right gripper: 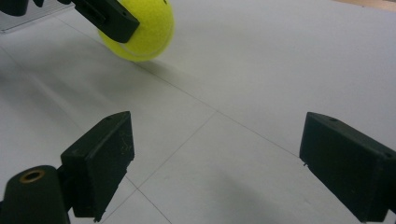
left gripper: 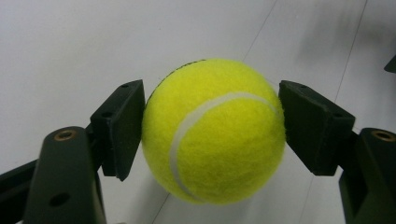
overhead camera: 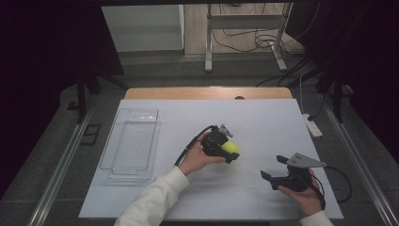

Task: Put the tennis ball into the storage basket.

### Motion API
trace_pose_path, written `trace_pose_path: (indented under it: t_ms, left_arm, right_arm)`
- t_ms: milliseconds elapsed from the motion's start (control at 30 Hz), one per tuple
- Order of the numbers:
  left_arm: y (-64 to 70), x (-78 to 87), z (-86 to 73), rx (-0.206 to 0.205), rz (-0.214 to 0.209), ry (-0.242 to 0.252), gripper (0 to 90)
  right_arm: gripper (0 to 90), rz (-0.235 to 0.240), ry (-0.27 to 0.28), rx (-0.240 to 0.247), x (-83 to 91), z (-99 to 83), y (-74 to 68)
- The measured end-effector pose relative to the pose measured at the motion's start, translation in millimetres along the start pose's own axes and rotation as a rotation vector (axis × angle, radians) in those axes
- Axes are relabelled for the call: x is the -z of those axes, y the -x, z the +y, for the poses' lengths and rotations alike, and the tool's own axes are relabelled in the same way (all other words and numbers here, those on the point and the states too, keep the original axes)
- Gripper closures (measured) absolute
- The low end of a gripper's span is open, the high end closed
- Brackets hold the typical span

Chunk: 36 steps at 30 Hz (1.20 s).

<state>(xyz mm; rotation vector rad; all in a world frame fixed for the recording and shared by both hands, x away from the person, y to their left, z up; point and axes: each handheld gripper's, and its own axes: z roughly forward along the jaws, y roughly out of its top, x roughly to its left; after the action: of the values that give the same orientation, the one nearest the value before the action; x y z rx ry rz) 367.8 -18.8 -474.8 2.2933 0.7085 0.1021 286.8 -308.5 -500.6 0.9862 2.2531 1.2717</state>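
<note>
My left claw (left gripper: 212, 135) clamped on fuzzy round ball (left gripper: 213, 130), flat black pads either side; right claw (right gripper: 215, 163) apart.

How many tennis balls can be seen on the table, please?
1. The yellow felt tennis ball is near the middle of the white table sheet, between the fingers of the left gripper. No other ball is visible, including in the clear plastic tray.

A white-topped table (overhead camera: 263, 117) with a wooden far edge stands on grey floor (overhead camera: 155, 66), dark curtains (overhead camera: 42, 52) at both sides, a metal frame (overhead camera: 244, 28) behind.
</note>
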Motion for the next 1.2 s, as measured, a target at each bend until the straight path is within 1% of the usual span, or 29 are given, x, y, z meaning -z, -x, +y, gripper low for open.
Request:
trace_pose_path:
  t_ms: [400,867,1000,1200]
  left_arm:
    - [3.5,14.6,-4.7,-0.003,0.003,0.041,27.4]
    - [2.2,31.4,-12.0,0.004,0.014,0.088,27.4]
    - [1.9,34.5,-13.3,0.001,0.014,0.095,27.4]
    - [1.7,37.8,-14.3,0.006,0.018,0.110,27.4]
  right_arm:
    - [10.4,-0.002,0.001,0.001,0.0,0.0,-0.1]
    - [10.4,-0.004,0.001,0.001,0.2,0.0,-0.3]
    - [10.4,-0.004,0.000,0.001,0.1,-0.1,-0.3]
    - [10.4,0.000,0.002,0.001,0.3,-0.1,-0.5]
